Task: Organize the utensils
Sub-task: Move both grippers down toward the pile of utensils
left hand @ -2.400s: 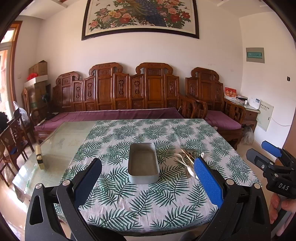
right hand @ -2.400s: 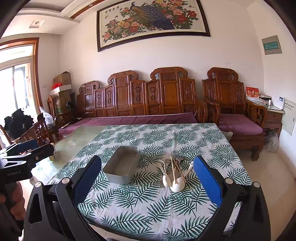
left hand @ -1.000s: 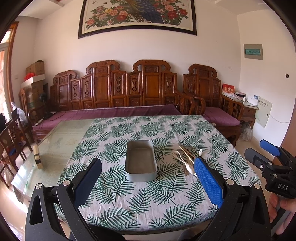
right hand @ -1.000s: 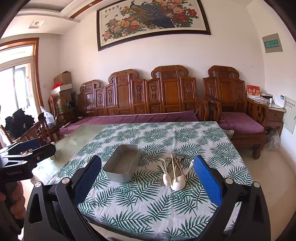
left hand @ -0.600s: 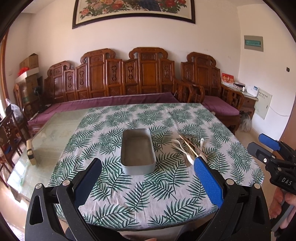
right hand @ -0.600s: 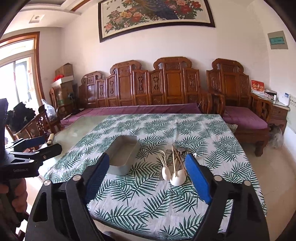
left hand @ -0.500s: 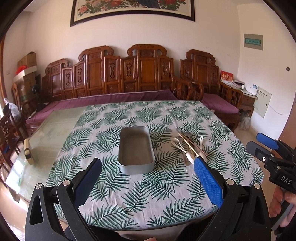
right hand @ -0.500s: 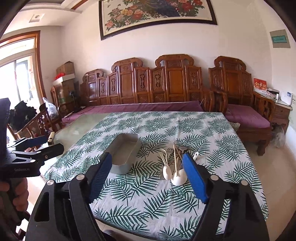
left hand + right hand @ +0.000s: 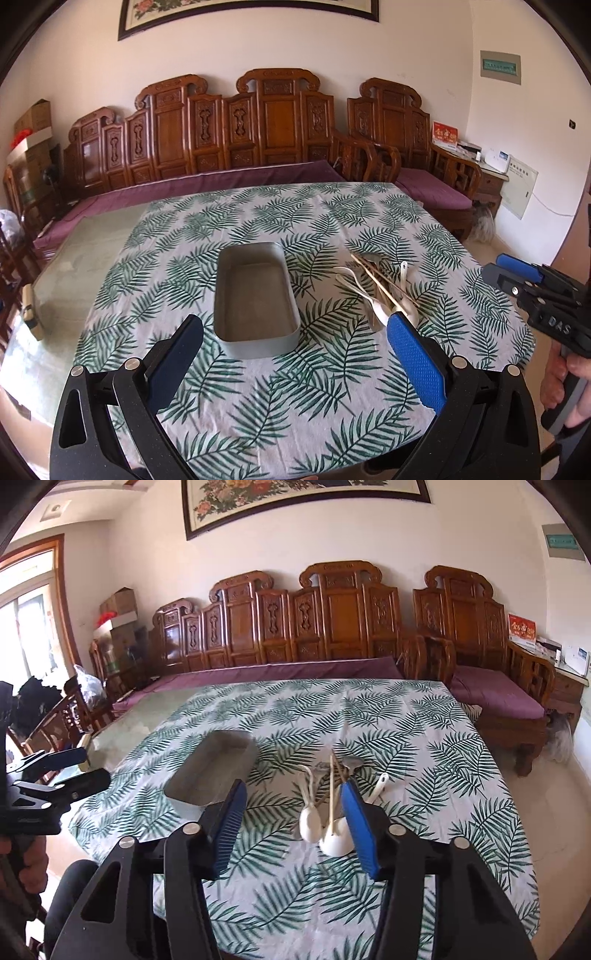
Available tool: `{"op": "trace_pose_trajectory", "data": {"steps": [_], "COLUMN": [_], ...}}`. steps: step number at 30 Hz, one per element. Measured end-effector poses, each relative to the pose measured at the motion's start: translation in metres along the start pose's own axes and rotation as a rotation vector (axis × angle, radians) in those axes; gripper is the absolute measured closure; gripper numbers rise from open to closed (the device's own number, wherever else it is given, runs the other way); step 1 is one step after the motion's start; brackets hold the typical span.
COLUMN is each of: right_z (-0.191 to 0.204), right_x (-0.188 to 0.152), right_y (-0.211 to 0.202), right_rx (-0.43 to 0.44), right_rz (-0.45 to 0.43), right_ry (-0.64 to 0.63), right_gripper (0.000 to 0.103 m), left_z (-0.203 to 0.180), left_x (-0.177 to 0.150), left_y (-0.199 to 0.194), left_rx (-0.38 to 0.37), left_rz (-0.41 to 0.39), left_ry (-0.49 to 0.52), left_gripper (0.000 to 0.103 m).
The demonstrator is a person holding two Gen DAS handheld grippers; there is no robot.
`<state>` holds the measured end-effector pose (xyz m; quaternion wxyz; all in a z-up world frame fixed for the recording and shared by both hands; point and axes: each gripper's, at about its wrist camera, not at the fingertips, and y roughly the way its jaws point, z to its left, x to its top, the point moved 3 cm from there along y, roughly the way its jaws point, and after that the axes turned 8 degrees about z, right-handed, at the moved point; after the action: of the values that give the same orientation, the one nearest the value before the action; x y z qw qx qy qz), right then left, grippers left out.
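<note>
An empty grey metal tray (image 9: 255,299) (image 9: 212,771) sits mid-table on the leaf-print cloth. Right of it lies a pile of utensils (image 9: 376,288) (image 9: 328,805): white spoons, wooden chopsticks and a metal spoon. My left gripper (image 9: 295,339) is open and empty above the near table edge, facing the tray. My right gripper (image 9: 293,805) is open with its jaws partly narrowed, empty, above the near edge, just short of the white spoons (image 9: 310,823). The right gripper also shows in the left wrist view (image 9: 517,273), and the left gripper in the right wrist view (image 9: 77,764).
The table (image 9: 258,387) carries a green palm-leaf cloth; bare glass top (image 9: 81,251) lies on its left with a small block (image 9: 29,306) near the edge. A carved wooden bench (image 9: 229,147) with purple cushions stands behind. Wooden chairs (image 9: 48,727) stand at left.
Both grippers have moved forward and down toward the table. The right gripper's jaws have narrowed from wide open. The tray and utensils have not moved.
</note>
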<state>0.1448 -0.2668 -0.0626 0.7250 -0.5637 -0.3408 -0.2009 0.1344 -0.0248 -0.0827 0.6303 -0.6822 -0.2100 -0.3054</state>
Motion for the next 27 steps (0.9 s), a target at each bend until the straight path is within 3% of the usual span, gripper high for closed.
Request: {"op": "trace_pose_trajectory", "data": {"steps": [5, 14, 20, 27], "right_z": [-0.022, -0.06, -0.084, -0.1], "right_x": [0.009, 0.013, 0.008, -0.004], "right_y": [0.024, 0.091, 0.147, 0.178], "right_rx": [-0.004, -0.012, -0.019, 0.003], "right_rz": [0.032, 0.125, 0.206, 0.229], "right_ry": [0.013, 0.021, 0.02, 0.045], "right_gripper": [0.058, 0.065, 0.069, 0.069], "left_z": [-0.007, -0.029, -0.05, -0.081], "left_x": [0.007, 0.014, 0.02, 0.013], "left_y": [0.024, 0.077, 0.129, 0.191], "left_rx": [-0.035, -0.101, -0.165, -0.24], "left_rz": [0.018, 0.106, 0.175, 0.273], "left_ry": [0.013, 0.05, 0.066, 0.072], "left_gripper": [0.006, 0.011, 0.02, 0.038]}}
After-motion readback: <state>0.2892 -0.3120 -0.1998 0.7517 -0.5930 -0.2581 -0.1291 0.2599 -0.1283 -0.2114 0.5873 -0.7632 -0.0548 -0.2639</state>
